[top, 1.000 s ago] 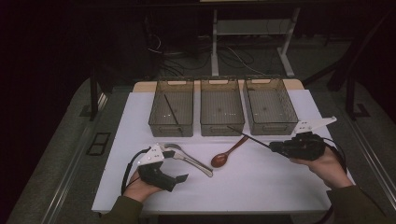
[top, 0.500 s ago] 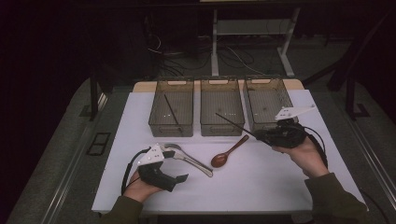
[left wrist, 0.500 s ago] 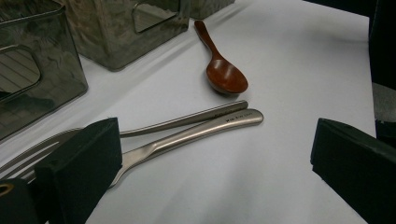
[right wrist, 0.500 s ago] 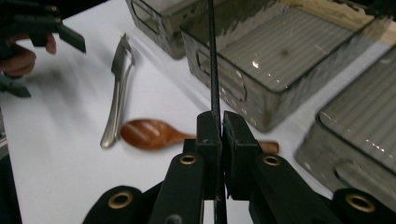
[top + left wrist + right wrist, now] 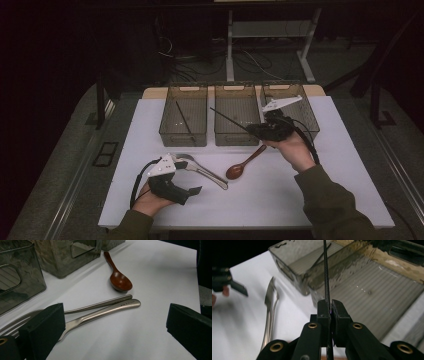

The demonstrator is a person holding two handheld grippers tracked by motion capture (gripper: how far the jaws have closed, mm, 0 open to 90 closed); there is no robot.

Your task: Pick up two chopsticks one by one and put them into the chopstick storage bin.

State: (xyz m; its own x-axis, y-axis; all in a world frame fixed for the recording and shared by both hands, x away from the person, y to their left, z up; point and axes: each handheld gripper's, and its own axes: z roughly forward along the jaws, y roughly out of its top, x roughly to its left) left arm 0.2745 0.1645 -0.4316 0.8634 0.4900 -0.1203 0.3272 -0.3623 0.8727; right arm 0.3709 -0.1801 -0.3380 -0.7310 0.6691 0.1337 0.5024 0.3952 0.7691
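My right gripper is shut on a thin black chopstick and holds it in the air over the middle bin, tip pointing back left. The right gripper view looks along the chopstick clamped between the jaws of my right gripper. My left gripper rests open on the white table near the front left. A metal fork and spoon lie side by side between its spread jaws, untouched. A brown wooden spoon lies in front of the bins.
Three smoky clear bins stand in a row at the back: the left bin holds another black chopstick, and beside the middle one stands the right bin. The white table top ends near my forearms.
My right gripper has carried the chopstick left and toward the bins, from the table's right side to over the middle bin. The left gripper and the utensils have stayed put.
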